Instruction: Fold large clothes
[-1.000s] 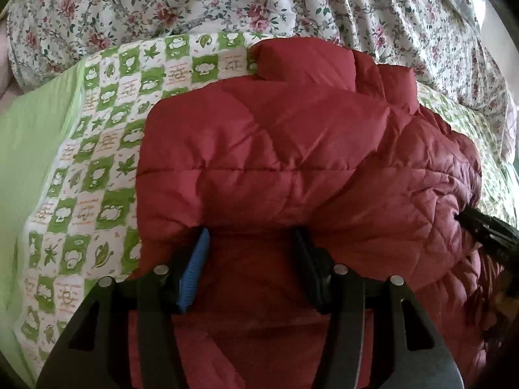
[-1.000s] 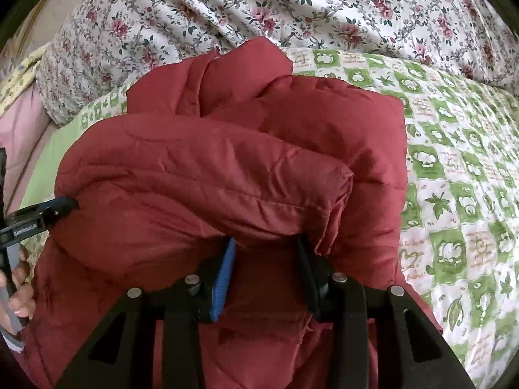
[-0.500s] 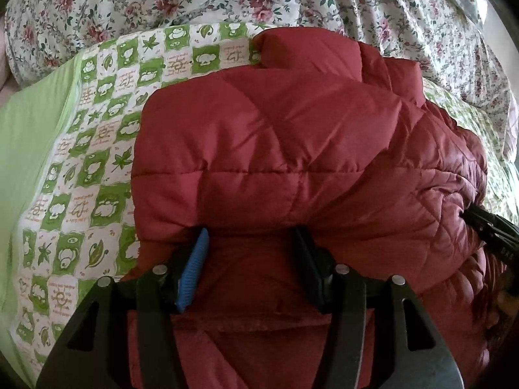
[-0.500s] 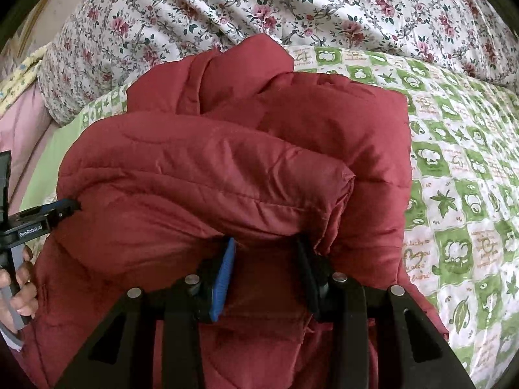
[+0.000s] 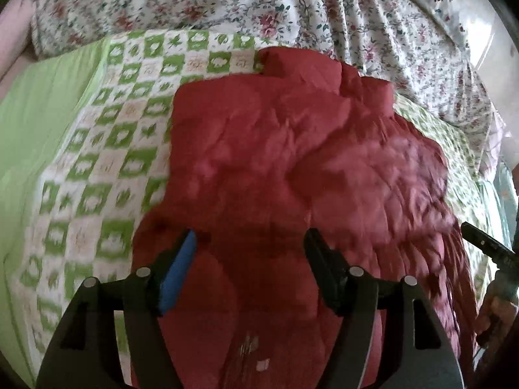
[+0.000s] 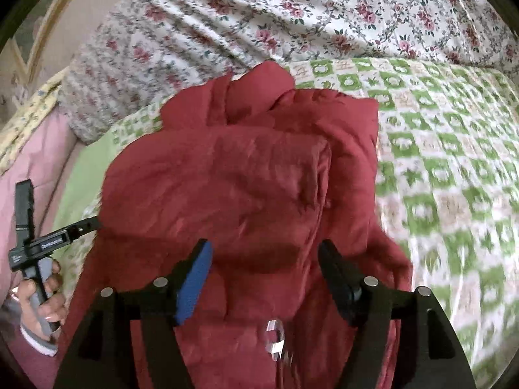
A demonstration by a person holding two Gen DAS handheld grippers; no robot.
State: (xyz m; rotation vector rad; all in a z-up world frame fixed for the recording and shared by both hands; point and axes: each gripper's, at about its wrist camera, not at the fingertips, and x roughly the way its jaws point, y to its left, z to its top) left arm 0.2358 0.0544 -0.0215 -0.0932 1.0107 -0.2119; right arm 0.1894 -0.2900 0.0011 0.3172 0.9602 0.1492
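Note:
A dark red quilted jacket lies bunched and partly folded on the bed; it also shows in the right wrist view. My left gripper is open just above the jacket's near edge, with nothing between its fingers. My right gripper is open too, over the near part of the jacket, beside a folded sleeve roll. A metal zipper pull shows low between the right fingers. Each gripper appears at the edge of the other's view: the right one and the left one.
The jacket rests on a green-and-white checked quilt, also seen in the right wrist view. A floral duvet is heaped behind it. A plain green sheet lies at the left, pink bedding beyond.
Both grippers have opened wider and pulled back and up from the jacket. The lifted fold has dropped and the jacket now lies flatter on the quilt.

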